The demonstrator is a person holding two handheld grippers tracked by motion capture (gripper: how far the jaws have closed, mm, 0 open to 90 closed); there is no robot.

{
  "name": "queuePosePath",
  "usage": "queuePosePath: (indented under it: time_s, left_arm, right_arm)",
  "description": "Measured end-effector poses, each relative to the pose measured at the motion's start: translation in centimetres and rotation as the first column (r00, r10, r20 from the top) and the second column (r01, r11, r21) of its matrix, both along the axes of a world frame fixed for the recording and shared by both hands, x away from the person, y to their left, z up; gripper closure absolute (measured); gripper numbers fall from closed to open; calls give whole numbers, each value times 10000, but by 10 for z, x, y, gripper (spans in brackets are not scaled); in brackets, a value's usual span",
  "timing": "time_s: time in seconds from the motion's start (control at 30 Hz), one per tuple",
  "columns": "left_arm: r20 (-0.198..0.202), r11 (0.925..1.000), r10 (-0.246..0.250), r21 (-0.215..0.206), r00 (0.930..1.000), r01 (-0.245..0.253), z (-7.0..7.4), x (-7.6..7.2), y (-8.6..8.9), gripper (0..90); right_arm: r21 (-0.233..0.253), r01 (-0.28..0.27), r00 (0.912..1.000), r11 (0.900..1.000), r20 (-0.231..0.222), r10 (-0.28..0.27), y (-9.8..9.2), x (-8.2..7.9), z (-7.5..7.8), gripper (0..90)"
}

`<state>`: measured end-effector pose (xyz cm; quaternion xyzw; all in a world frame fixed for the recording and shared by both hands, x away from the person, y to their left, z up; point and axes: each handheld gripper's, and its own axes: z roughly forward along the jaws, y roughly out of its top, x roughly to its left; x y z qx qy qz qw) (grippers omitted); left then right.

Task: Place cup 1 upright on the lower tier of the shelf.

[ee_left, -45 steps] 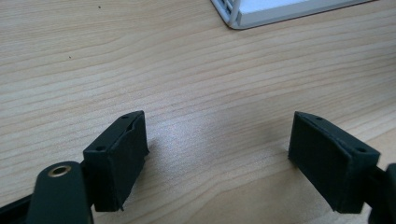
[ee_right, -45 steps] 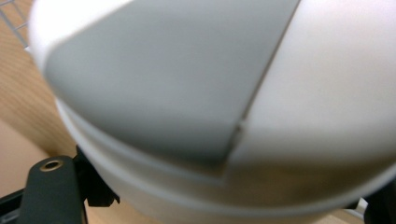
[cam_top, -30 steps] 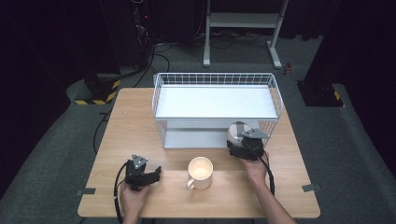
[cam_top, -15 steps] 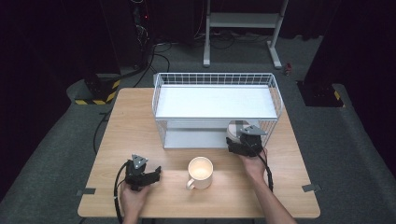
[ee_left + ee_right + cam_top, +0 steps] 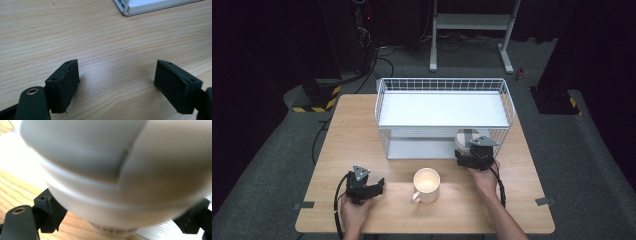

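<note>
A round grey-and-white container [image 5: 465, 137] sits at the front right of the wire rack's lower shelf [image 5: 417, 148]. My right gripper [image 5: 468, 146] is shut on it. In the right gripper view the container [image 5: 120, 170] looms large and blurred between the two jaws of my right gripper [image 5: 120, 221]. A cream mug [image 5: 427, 183] stands upright on the wooden table [image 5: 354, 130] in front of the rack, handle toward the front. My left gripper [image 5: 375, 188] rests near the front left edge, open, with bare wood between the jaws of my left gripper [image 5: 116, 82].
The white two-level wire rack [image 5: 442, 80] takes up the back middle of the table; its top shelf holds nothing. A corner of the rack's base [image 5: 130, 10] lies ahead of the left gripper. Cables and a metal stand [image 5: 472, 22] lie on the dark floor beyond.
My right gripper has edged slightly toward the rack's lower shelf with the container in it. The left gripper and the mug have stayed put.
</note>
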<state>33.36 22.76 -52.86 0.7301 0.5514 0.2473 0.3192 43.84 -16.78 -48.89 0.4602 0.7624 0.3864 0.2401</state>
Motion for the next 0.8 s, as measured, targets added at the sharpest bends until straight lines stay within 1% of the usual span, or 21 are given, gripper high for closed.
queuePosePath:
  time_s: [0.07, 0.13, 0.17, 0.2, 0.27, 0.3, 0.33, 0.4, 0.47, 0.5, 0.53, 0.57, 0.6, 0.63, 0.67, 0.7, 0.8]
  left_arm:
    - [-1, 10000, -3, 0, 10000, 3, 0, 0, 0, 202]
    - [1, 10000, 3, 2, 10000, -3, 0, 0, 0, 203]
    - [-1, 10000, 1, 0, 10000, -1, 0, 0, 0, 203]
    - [-1, 10000, 1, 0, 10000, -1, 0, 0, 0, 203]
    - [-1, 10000, 1, 0, 10000, -1, 0, 0, 0, 203]
    - [1, 10000, 1, 1, 10000, -1, 0, 0, 0, 203]
    - [1, 10000, 1, 1, 10000, -1, 0, 0, 0, 203]
    - [-1, 10000, 1, 0, 10000, -1, 0, 0, 0, 203]
    - [0, 10000, 0, 0, 10000, 0, 0, 0, 0, 203]
    - [2, 10000, 4, 2, 10000, -4, 0, 0, 0, 203]
    - [2, 10000, 4, 2, 10000, -4, 0, 0, 0, 203]
    - [0, 10000, 4, 0, 10000, -4, 0, 0, 0, 203]
    - [0, 10000, 4, 0, 10000, -4, 0, 0, 0, 203]
    - [0, 10000, 6, 0, 10000, -6, 0, 0, 0, 203]
    - [0, 10000, 6, 0, 10000, -6, 0, 0, 0, 203]
    - [2, 10000, 6, -3, 10000, -6, 0, 0, 0, 204]
    - [-3, 10000, 20, -9, 10000, -20, 0, 0, 0, 205]
  right_arm:
    - [15, -11, 10000, 10000, 18, 10, -1, -1, 0, 135]
    - [131, 97, 9999, 9999, -102, -96, -3, -4, -1, 138]
    - [74, 67, 9999, 10000, -148, -66, -4, -6, 0, 147]
    - [65, 38, 9999, 10000, -97, -38, -5, -7, 0, 162]
    - [161, 94, 9999, 9998, -135, -92, -6, -10, 0, 177]
    - [241, 159, 9997, 9996, -209, -154, -7, -13, -1, 205]
    - [241, 159, 9997, 9996, -209, -154, -7, -13, -1, 205]
    - [165, 196, 9995, 9997, -246, -192, -7, -16, -3, 227]
    - [167, 284, 9993, 9995, -266, -280, -6, -17, -4, 230]
    - [30, 214, 9996, 9998, -160, -213, -6, -16, -4, 230]
    - [30, 214, 9996, 9998, -160, -213, -6, -16, -4, 230]
    - [50, 359, 9990, 9993, -273, -357, -5, -17, -5, 231]
    - [50, 359, 9990, 9993, -273, -357, -5, -17, -5, 231]
    - [-53, 351, 9992, 9994, -198, -352, -4, -16, -5, 235]
    - [-53, 351, 9992, 9994, -198, -352, -4, -16, -5, 235]
    - [-33, 464, 9985, 9989, -277, -465, -3, -16, -6, 241]
    - [-45, 556, 9982, 9984, -228, -557, -2, -15, -8, 253]
